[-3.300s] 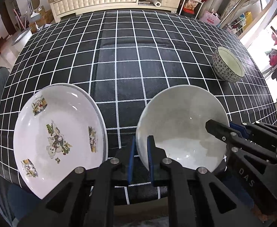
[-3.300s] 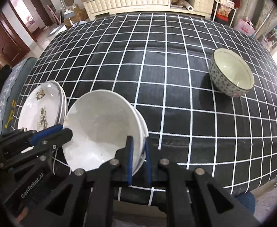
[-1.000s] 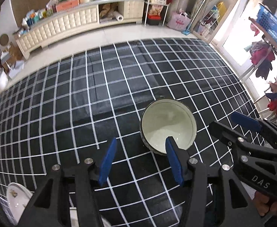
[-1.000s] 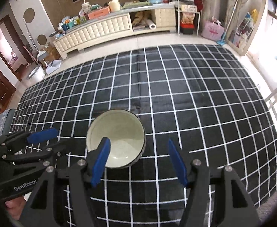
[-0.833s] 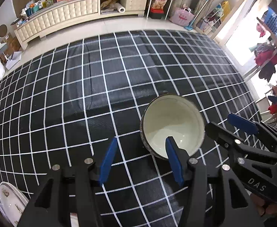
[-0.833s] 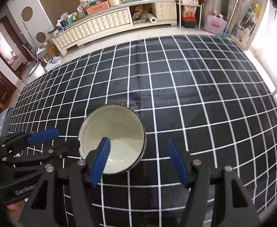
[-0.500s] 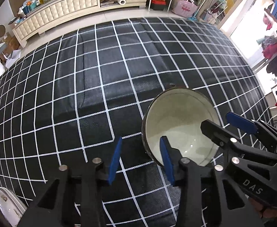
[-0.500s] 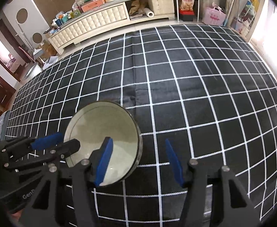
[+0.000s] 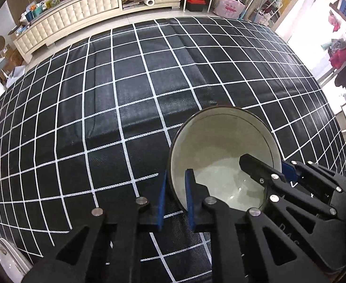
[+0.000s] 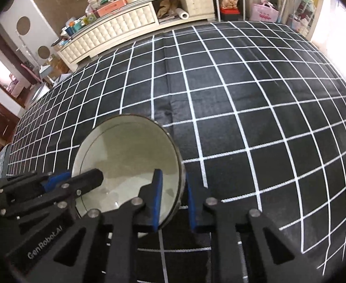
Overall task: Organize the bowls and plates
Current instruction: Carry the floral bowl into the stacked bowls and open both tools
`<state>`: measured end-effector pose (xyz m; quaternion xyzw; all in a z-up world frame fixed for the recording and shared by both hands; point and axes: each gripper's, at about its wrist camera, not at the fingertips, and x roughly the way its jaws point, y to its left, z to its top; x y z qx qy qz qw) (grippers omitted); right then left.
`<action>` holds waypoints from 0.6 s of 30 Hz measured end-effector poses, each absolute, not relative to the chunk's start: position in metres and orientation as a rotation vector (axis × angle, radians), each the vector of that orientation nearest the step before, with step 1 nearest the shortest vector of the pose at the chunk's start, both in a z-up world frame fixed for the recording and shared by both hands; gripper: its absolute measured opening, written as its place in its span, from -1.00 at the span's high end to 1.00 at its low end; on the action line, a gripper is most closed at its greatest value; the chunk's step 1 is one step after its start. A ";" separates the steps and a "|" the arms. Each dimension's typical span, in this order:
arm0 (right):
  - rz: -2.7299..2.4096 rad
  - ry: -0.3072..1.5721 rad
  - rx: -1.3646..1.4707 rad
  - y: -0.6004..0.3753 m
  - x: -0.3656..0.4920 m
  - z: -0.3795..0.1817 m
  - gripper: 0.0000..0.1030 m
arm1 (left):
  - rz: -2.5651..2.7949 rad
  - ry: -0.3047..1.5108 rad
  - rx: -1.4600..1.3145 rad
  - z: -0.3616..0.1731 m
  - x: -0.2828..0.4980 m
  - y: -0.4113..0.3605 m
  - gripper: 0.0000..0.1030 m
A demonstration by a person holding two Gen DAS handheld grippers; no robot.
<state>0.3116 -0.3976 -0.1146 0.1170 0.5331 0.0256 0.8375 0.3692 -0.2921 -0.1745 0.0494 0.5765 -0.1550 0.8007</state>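
A deep bowl (image 9: 222, 146) with a pale inside and a patterned outside sits on the black grid-pattern tablecloth; it also shows in the right wrist view (image 10: 130, 155). My left gripper (image 9: 175, 195) is shut on the bowl's left rim, one blue pad inside, one outside. My right gripper (image 10: 171, 195) is shut on the bowl's right rim the same way. Each gripper shows in the other's view, on opposite sides of the bowl. A white decorated plate (image 9: 7, 257) peeks in at the bottom left of the left wrist view.
The table (image 9: 125, 89) is covered by the black cloth with white lines. Beyond its far edge are a cream sideboard (image 10: 116, 33) with clutter and shelves. The table's right edge (image 9: 333, 118) is close to the bowl.
Both grippers have moved in and down onto the bowl and closed on its rim from opposite sides. Earlier they let go of the white plates at the left.
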 end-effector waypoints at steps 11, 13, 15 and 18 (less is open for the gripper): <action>0.061 1.132 0.274 -0.379 0.300 -0.091 0.74 | -0.284 1.223 0.131 -0.155 0.354 -0.274 0.85; 0.065 1.124 0.280 -0.373 0.295 -0.081 0.75 | -0.291 1.211 0.129 -0.147 0.346 -0.269 0.85; 0.069 1.110 0.273 -0.365 0.289 -0.070 0.75 | -0.298 1.195 0.132 -0.136 0.338 -0.263 0.85; 0.076 1.088 0.265 -0.353 0.281 -0.054 0.75 | -0.298 1.177 0.131 -0.120 0.325 -0.250 0.85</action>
